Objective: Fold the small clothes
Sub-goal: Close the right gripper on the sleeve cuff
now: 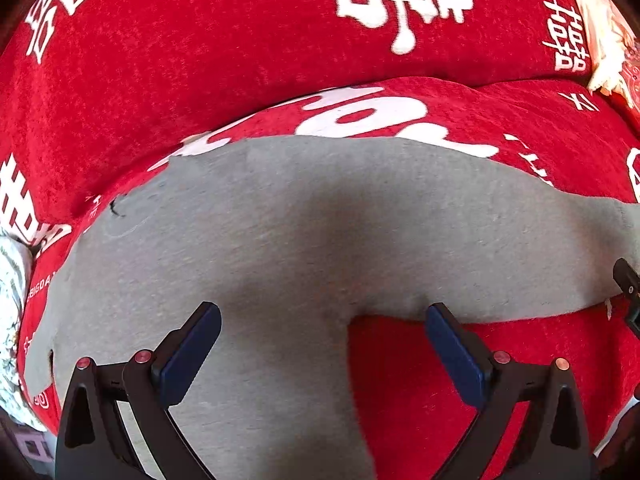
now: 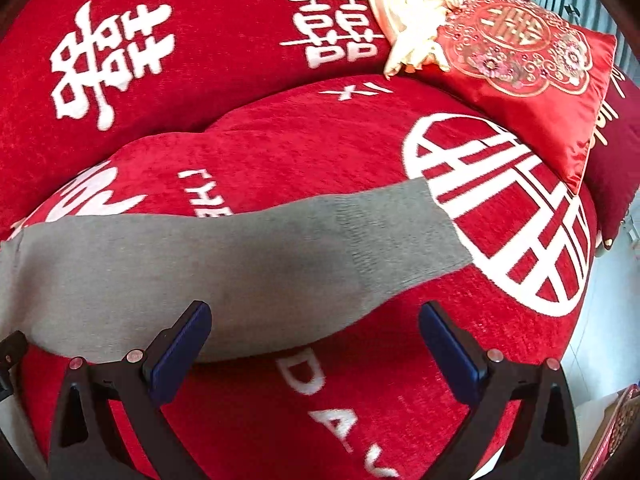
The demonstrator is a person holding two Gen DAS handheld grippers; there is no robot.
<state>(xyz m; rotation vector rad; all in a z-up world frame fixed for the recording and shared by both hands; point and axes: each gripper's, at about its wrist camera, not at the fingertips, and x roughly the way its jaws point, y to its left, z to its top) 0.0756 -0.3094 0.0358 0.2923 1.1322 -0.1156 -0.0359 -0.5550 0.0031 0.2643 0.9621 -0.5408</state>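
Note:
A grey knit garment [image 1: 304,232] lies spread flat on a red sofa cover. In the left wrist view its body fills the middle and one part runs down between the fingers. My left gripper [image 1: 322,344] is open just above the cloth, holding nothing. In the right wrist view a long grey sleeve or leg with a ribbed cuff [image 2: 248,264] stretches to the right. My right gripper [image 2: 314,340] is open above its lower edge, empty. The right gripper's tip shows at the right edge of the left wrist view [image 1: 628,288].
The red cover [image 2: 248,152] carries white characters and letters. A red embroidered cushion [image 2: 528,64] and a cream cloth [image 2: 408,8] lie at the back right. A white patterned fabric [image 1: 10,304] sits at the far left. Pale floor [image 2: 604,320] shows right of the sofa.

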